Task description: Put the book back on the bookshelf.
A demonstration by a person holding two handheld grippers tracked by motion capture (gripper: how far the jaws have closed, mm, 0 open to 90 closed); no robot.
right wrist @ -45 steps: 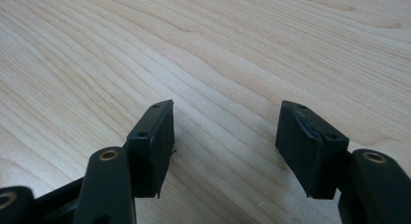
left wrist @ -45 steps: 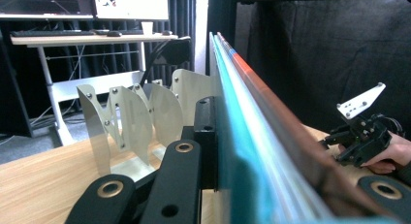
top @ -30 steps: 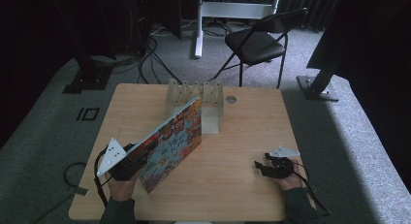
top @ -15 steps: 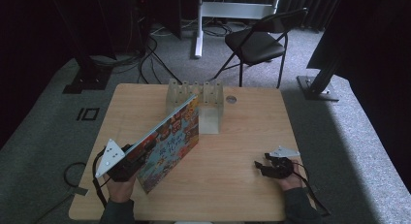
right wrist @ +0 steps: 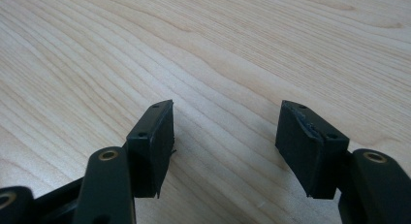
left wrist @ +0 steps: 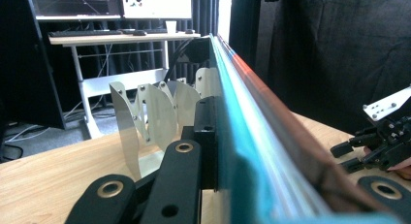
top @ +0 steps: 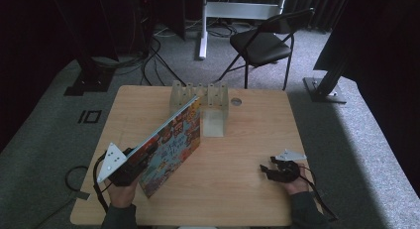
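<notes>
Holding the thin colourful picture book (top: pixel 171 142) tilted above the wooden surface (top: pixel 237 189), the left gripper (top: pixel 130 165) should guide its far edge between the pale metal rack (top: pixel 208 97) dividers; right gripper (top: pixel 278 170) fingers (right wrist: pixel 150 141) rest apart, empty.

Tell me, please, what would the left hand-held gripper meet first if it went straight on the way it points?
Probably the metal slotted rack. The left hand-held gripper, shut on the picture book, points toward it; how far off it is stays unclear.

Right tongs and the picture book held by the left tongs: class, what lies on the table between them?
Nothing: in the high view only bare wooden table separates the right tongs from the picture book, which the left tongs grip.
</notes>
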